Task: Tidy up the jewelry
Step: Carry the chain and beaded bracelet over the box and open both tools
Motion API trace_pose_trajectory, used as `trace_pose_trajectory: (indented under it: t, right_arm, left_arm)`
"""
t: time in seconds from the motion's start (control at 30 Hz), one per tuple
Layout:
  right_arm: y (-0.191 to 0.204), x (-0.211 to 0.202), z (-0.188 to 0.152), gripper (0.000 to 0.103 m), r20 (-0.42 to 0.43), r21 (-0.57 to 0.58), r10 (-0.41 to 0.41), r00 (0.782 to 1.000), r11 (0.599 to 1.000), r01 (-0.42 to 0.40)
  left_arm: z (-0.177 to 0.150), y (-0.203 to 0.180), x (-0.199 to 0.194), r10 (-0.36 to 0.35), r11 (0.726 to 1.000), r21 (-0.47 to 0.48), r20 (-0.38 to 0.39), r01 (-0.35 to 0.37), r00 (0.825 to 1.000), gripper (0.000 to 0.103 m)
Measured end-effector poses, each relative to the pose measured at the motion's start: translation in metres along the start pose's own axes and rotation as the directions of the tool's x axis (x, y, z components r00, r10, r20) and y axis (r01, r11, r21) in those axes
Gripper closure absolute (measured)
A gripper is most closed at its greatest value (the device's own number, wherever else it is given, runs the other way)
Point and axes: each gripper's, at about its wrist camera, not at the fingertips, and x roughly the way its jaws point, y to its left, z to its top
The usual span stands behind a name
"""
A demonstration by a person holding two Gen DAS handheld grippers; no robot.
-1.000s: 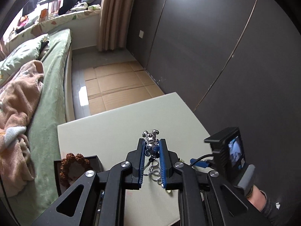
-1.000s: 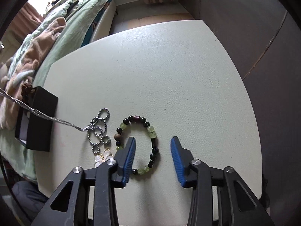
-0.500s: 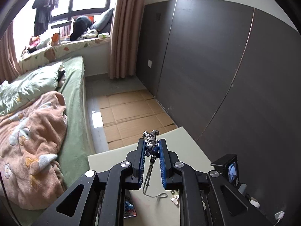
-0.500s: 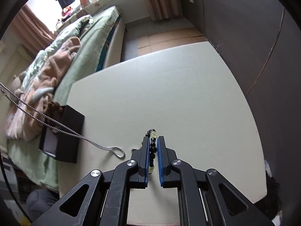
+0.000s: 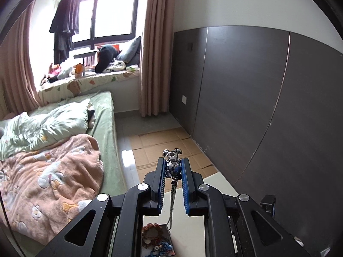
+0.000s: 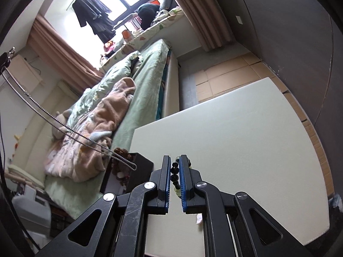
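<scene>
mid-transfer: left gripper clamps the bear pendant, its chain dangling over the black box, right gripper clamps the beaded bracelet above the table; next, lower both in.

Pendant: shiny metal. Chain: metallic. Bracelet: glossy beads, possibly stone. Table: matt, finely grained.

Daylight pours in through the window, blown out to white glare in both views. The fisheye lens bends the wall panels and darkens the corners. A pale sheen lies on the floor; focus is sharp, without motion blur.
</scene>
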Motion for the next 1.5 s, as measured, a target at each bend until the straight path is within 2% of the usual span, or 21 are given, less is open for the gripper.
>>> trace_pose_trajectory:
  t: [0.2,0.43,0.63,0.83,0.97,1.13,1.37,1.43,1.5]
  right_arm:
    - [0.014,-0.006,0.001,0.093,0.036,-0.013,0.117,0.993,0.993,-0.116]
    - [0.039,-0.002,-0.001,0.093,0.061,-0.055,0.207,0.976,0.977,-0.204]
    - [0.056,0.010,-0.005,0.093,0.054,-0.075,0.245,0.968,0.968,-0.241]
    - [0.068,0.021,-0.008,0.093,0.039,-0.087,0.266,0.963,0.961,-0.262]
    - [0.076,0.030,-0.010,0.093,0.024,-0.087,0.272,0.962,0.959,-0.269]
    - [0.082,0.037,-0.014,0.093,0.011,-0.086,0.280,0.960,0.957,-0.278]
    - [0.089,0.044,-0.018,0.093,-0.011,-0.103,0.279,0.960,0.955,-0.279]
    - [0.090,0.045,-0.018,0.093,-0.016,-0.105,0.279,0.960,0.955,-0.279]
    - [0.093,0.047,-0.019,0.093,-0.023,-0.102,0.287,0.958,0.952,-0.288]
  left_arm:
    - [0.005,0.004,-0.009,0.024,1.000,0.015,0.021,-0.024,1.000,0.089]
    - [-0.017,0.016,0.000,0.032,0.999,0.003,-0.021,-0.032,0.999,0.089]
    - [-0.046,0.029,0.008,0.040,0.999,-0.010,-0.059,-0.041,0.997,0.089]
    - [-0.078,0.039,0.025,0.014,0.999,-0.036,-0.127,-0.019,0.992,0.089]
    - [-0.109,0.042,0.047,-0.004,0.999,-0.050,-0.195,-0.006,0.981,0.088]
    - [-0.147,0.052,0.079,-0.036,0.994,-0.111,-0.271,0.006,0.962,0.088]
    - [-0.191,0.068,0.111,-0.052,0.980,-0.199,-0.345,-0.019,0.937,0.088]
    - [-0.201,0.073,0.117,-0.067,0.974,-0.227,-0.360,-0.018,0.930,0.086]
    - [-0.210,0.077,0.121,-0.076,0.969,-0.245,-0.384,-0.022,0.920,0.075]
